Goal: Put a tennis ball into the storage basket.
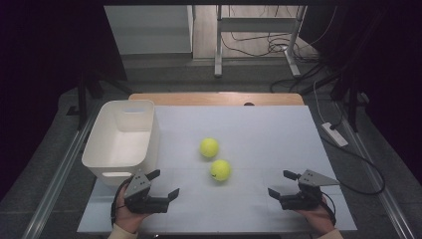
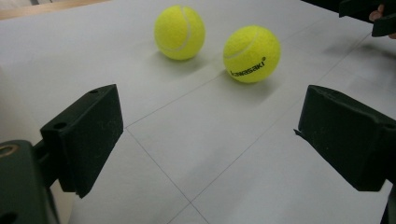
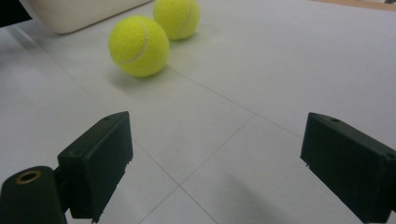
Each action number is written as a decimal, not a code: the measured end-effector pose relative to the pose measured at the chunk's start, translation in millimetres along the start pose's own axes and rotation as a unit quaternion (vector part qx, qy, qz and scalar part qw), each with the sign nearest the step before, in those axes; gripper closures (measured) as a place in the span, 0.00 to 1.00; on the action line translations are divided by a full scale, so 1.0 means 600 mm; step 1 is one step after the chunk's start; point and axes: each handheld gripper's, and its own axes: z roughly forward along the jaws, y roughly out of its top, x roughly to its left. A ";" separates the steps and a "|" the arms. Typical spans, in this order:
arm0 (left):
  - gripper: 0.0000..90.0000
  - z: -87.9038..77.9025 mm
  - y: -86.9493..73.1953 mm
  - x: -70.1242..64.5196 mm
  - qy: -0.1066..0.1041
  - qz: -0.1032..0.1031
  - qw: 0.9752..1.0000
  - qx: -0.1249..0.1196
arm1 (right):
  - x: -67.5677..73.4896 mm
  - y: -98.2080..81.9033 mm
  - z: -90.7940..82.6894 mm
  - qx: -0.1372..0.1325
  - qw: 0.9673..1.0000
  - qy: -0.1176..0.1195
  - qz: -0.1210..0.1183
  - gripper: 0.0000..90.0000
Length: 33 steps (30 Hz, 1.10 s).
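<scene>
Two yellow tennis balls lie near the middle of the white table sheet: the farther ball and the nearer ball, close together but apart. In the left gripper view the nearer ball carries black lettering, and the farther ball sits to its left. My left gripper is open and empty at the front left, aimed toward the balls. My right gripper is open and empty at the front right. In the right gripper view the nearer ball partly overlaps the farther ball.
A white plastic bin stands at the table's left edge, just beyond my left gripper; no contents are visible in it. A wooden strip borders the table's far edge. Cables and a power strip lie on the floor to the right.
</scene>
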 end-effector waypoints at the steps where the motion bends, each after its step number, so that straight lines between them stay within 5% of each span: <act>1: 0.08 0.000 0.001 0.000 0.003 -0.001 1.000 0.000 | 0.000 0.000 0.001 0.001 1.000 0.002 -0.002 0.10; 33: 0.10 0.014 0.053 -0.027 -0.005 0.008 1.000 0.028 | 0.007 0.000 -0.007 -0.004 1.000 0.000 0.003 0.10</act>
